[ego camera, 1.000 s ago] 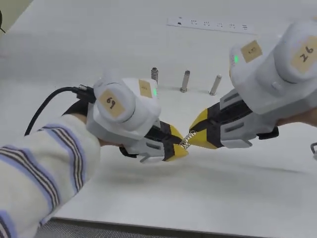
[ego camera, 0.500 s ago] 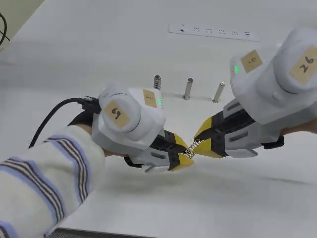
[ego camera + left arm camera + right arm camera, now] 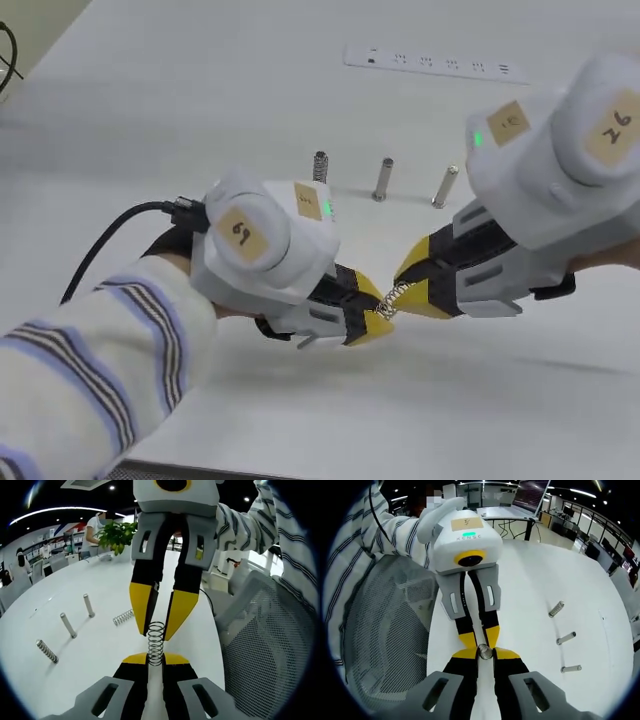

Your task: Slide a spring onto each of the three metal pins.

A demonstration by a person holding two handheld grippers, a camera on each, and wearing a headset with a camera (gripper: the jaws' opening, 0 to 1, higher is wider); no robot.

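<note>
A small steel spring (image 3: 392,297) hangs between the two grippers, above the white table (image 3: 200,110). My left gripper (image 3: 155,659) is shut on its near end, and in the left gripper view the spring (image 3: 156,641) rises from my jaws. My right gripper (image 3: 485,653) meets it tip to tip, and its jaws close around the spring's other end (image 3: 484,652). Three metal pins stand in a row beyond the grippers. The left pin (image 3: 320,165) carries a spring; the middle pin (image 3: 383,178) and the right pin (image 3: 443,186) are bare.
A loose spring (image 3: 122,617) lies on the table near the pins. A white power strip (image 3: 435,65) lies at the far edge. A black cable (image 3: 110,225) trails from the left gripper. A mesh chair (image 3: 260,645) stands beside the table.
The head camera has shifted a little, so the pins sit lower in the picture. The spring now shows slightly longer between the two sets of jaws. Both grippers stay tip to tip.
</note>
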